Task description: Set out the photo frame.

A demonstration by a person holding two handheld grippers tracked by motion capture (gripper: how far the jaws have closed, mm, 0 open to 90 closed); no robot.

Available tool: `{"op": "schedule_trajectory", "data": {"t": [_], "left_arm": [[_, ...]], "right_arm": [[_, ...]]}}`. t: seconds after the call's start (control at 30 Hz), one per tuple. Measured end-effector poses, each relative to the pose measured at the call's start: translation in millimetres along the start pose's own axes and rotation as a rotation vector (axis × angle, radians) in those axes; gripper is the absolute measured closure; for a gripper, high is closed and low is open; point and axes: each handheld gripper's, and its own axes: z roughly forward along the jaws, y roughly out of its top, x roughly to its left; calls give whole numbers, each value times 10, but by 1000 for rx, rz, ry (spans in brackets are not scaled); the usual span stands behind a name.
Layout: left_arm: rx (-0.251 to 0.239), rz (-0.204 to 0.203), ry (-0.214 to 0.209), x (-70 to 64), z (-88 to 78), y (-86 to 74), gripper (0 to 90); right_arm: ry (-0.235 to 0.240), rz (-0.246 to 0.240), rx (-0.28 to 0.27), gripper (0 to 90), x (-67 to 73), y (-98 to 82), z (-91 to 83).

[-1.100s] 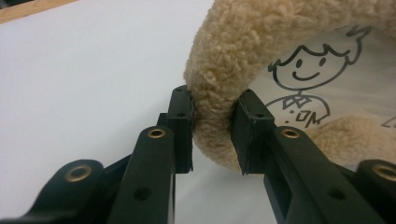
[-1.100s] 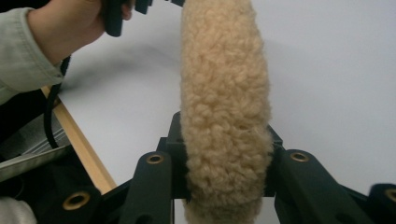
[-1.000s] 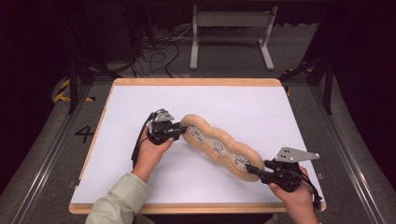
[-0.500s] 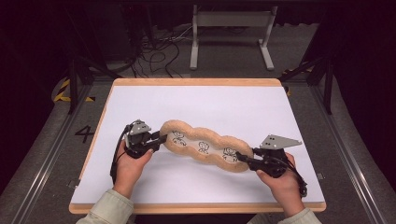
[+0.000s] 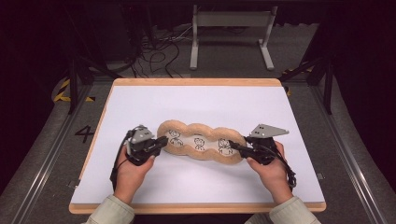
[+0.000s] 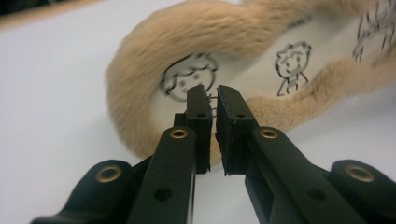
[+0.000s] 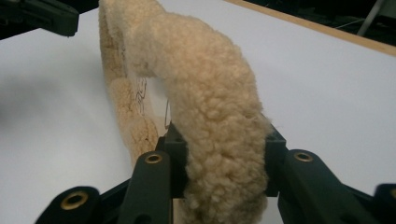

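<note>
Here, from above, both hands reach in low over the white worktop (image 5: 140, 112). The left tongs (image 5: 161, 143) have just been closing, nipping the fluffy cushion (image 5: 201, 142); the right tongs (image 7: 224, 163) clamp its thick end, fingertips buried.

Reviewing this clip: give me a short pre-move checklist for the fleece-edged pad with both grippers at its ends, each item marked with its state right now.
1. Right gripper clamped on the fleece rim of the pad: ok.
2. Left gripper gripping the pad's other end: cannot tell; jaws have just been closing, nearly together, a thin edge may sit between them.
3. Pad inside the white board: ok.
4. Printed side up: ok.
5. Pad lying flat: not ok; the right end is lifted.
</note>
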Motion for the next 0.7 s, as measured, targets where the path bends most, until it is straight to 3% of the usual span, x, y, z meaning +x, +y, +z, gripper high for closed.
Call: {"op": "schedule_trajectory", "data": {"t": [0.03, 0.13, 0.33, 0.47, 0.7], "left_arm": [[3, 21, 5, -39, 10, 6, 817], [-3, 17, 15, -28, 24, 0, 781], [-4, -78, 36, 200, 26, -82, 737], [4, -110, 47, 311, 21, -131, 707], [25, -148, 43, 423, 70, -203, 586]], "right_arm": [[5, 4, 1, 663, -21, 19, 13], [23, -15, 13, 661, -87, 24, 38], [26, -54, 48, 640, -198, -6, 102], [-18, -113, 96, 595, -242, -22, 181], [-68, -145, 173, 548, -304, -79, 272]]}}
